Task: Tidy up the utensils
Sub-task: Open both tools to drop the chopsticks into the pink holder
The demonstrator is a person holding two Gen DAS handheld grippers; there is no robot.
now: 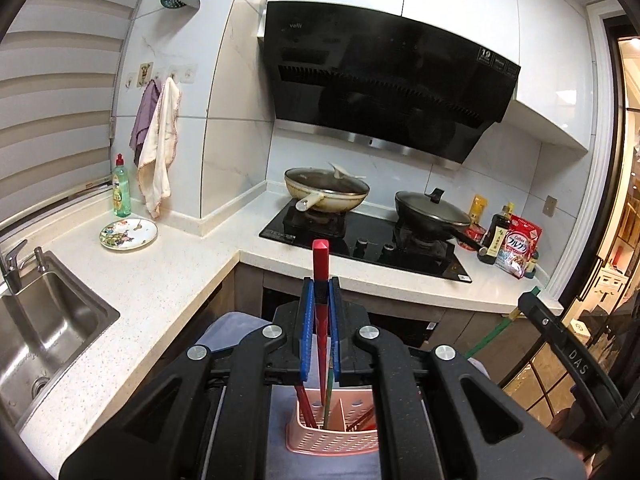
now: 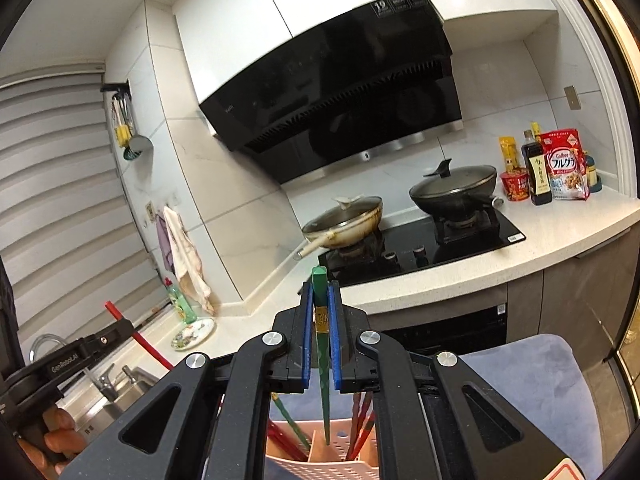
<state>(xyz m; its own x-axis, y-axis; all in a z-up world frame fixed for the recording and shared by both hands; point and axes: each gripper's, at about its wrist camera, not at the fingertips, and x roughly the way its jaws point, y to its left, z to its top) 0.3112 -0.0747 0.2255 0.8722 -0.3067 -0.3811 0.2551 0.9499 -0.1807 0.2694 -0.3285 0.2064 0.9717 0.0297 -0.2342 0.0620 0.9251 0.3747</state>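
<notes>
Standing in the pink basket, red chopsticks, perhaps green ones too.

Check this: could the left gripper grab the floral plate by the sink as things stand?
Probably not: the left gripper is shut on a red chopstick, though the plate lies unobstructed on the counter.

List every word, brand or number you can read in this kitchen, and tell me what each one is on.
"valli": range hood
"19": hood sticker; its small print is too small to read
"Calbee" and "フルグラ": red cereal bag
"GenRoboAI": left gripper's body
"DAS": right gripper's body
Soy sauce bottle and cup noodles labels: unreadable
</notes>
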